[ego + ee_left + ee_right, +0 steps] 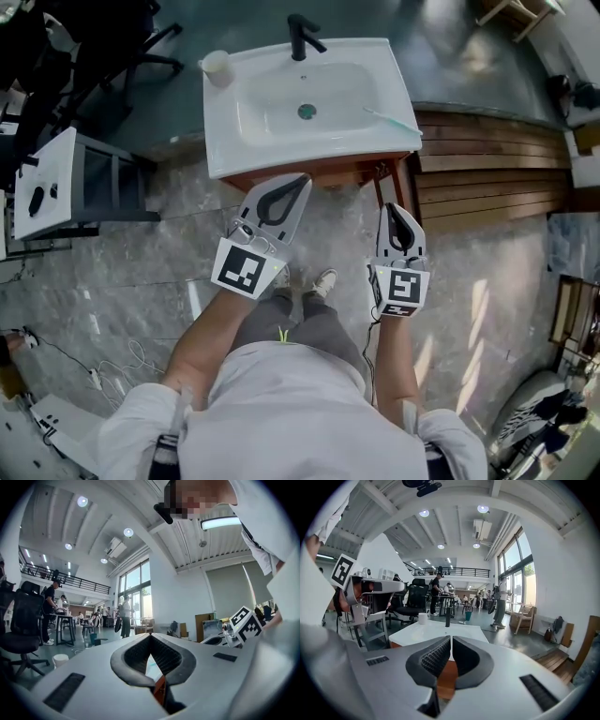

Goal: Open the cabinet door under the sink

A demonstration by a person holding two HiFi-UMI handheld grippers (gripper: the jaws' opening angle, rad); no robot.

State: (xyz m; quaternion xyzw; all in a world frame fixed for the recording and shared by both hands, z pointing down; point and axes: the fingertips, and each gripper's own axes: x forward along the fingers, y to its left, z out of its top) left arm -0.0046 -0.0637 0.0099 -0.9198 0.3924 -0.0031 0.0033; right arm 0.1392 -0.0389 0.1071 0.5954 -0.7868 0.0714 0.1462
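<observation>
A white sink sits on a brown wooden cabinet, of which only a thin front strip shows from above; its door is hidden. My left gripper hovers just in front of that strip, jaws shut with nothing held. Further right and nearer me, my right gripper is shut too and empty. In the left gripper view, the left gripper points upward into the room, with a sliver of cabinet below. The right gripper view shows the right gripper over the sink and the brown cabinet.
On the sink are a black faucet, a white cup and a toothbrush. A white side stand and office chair are left, a wooden platform right. Cables lie on the floor.
</observation>
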